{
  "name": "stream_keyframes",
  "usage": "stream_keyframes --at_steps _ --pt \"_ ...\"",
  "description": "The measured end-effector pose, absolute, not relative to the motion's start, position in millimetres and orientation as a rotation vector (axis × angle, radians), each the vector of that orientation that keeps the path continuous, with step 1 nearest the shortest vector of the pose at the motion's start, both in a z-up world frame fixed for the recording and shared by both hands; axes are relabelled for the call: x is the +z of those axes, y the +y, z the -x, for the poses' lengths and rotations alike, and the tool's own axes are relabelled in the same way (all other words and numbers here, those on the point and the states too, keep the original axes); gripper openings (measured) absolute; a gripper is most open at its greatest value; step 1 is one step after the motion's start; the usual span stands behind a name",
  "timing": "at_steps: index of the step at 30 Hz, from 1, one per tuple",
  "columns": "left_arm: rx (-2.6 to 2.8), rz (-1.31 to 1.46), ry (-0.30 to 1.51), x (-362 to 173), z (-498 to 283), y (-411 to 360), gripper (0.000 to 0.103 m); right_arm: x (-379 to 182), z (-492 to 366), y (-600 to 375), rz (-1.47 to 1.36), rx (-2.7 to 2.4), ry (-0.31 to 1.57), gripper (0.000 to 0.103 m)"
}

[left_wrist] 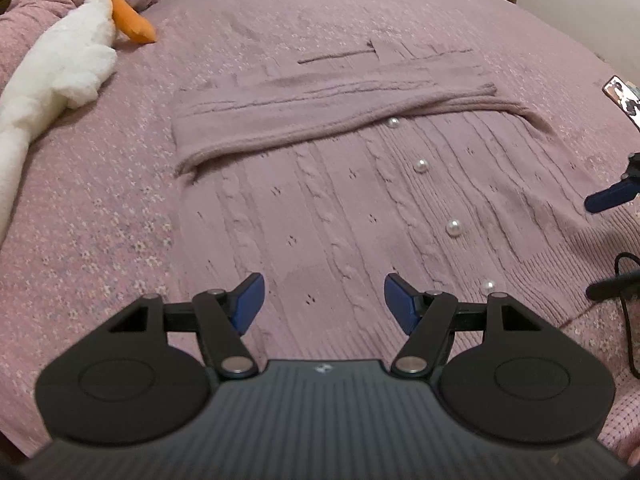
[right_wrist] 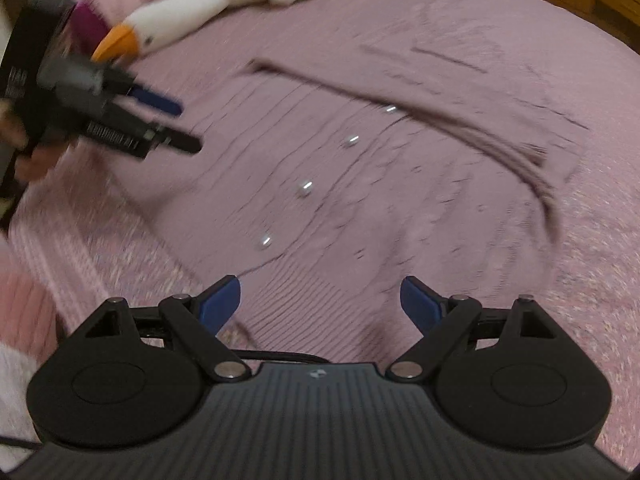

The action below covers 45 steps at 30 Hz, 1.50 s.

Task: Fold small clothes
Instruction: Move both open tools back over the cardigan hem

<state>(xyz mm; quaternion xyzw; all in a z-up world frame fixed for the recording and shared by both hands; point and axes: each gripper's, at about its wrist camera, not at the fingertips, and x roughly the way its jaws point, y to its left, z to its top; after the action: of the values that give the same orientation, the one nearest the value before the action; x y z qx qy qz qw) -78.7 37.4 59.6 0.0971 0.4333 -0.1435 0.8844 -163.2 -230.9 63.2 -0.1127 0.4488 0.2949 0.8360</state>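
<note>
nearest in the left wrist view, the left gripper [left_wrist: 324, 300] hangs over the near hem of a mauve knitted cardigan [left_wrist: 340, 208], its blue fingers set moderately apart with nothing between them, only knit showing in the gap. the right gripper [right_wrist: 320, 304] in its own view stands wide, also with nothing between its fingers, above the cardigan's ribbed hem. the cardigan lies flat on a pink quilted bed [left_wrist: 100, 220], buttoned front up, with a row of pearl buttons [left_wrist: 454, 227] running away from the near edge; its sleeves are folded across the chest as a band [left_wrist: 320, 116] further off. the right wrist view is smeared by motion, so the buttons show as streaks and the knit pattern is hard to read there, while the left view gives cables and eyelets sharply. in the left view the right gripper is cut off at the right edge, only a blue fingertip and a dark cable in frame; the right view shows the whole left gripper and part of the hand holding it. a phone-like object [left_wrist: 624, 98] at the right edge is cut off. furthest, a white plush goose [left_wrist: 60, 60] lies at the far left, its head seen only in the right view.
</note>
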Motion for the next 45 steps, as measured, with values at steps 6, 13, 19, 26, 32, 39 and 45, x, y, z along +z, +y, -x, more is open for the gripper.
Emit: stream_keyframes --at_steps 6,13,19,26,32,39,45 --pt "-0.304 -0.210 0.891 59.9 81.7 34.6 0.068 35.9 175.1 -187.8 0.544 0.645 0.979 0.091" --pt "-0.339 -0.223 0.890 59.5 84.5 29.9 0.068 19.6 181.1 -166.2 0.684 0.561 0.881 0.097" --pt "-0.393 -0.240 0.909 53.4 88.1 23.0 0.068 25.7 167.7 -185.0 0.583 0.429 0.874 0.097" --pt "-0.544 -0.274 0.918 50.6 100.6 8.8 0.069 26.6 158.3 -203.1 0.434 0.348 0.858 0.096" --pt "-0.627 -0.363 0.905 42.9 118.6 -7.0 0.072 34.1 151.8 -219.8 0.275 0.302 0.860 0.096" --pt "-0.595 -0.462 0.900 27.6 121.6 -18.1 0.072 31.2 152.1 -223.0 0.203 0.286 0.869 0.096" --pt "-0.462 -0.466 0.909 14.6 103.1 -16.7 0.072 25.7 159.0 -220.8 0.176 0.294 0.878 0.096"
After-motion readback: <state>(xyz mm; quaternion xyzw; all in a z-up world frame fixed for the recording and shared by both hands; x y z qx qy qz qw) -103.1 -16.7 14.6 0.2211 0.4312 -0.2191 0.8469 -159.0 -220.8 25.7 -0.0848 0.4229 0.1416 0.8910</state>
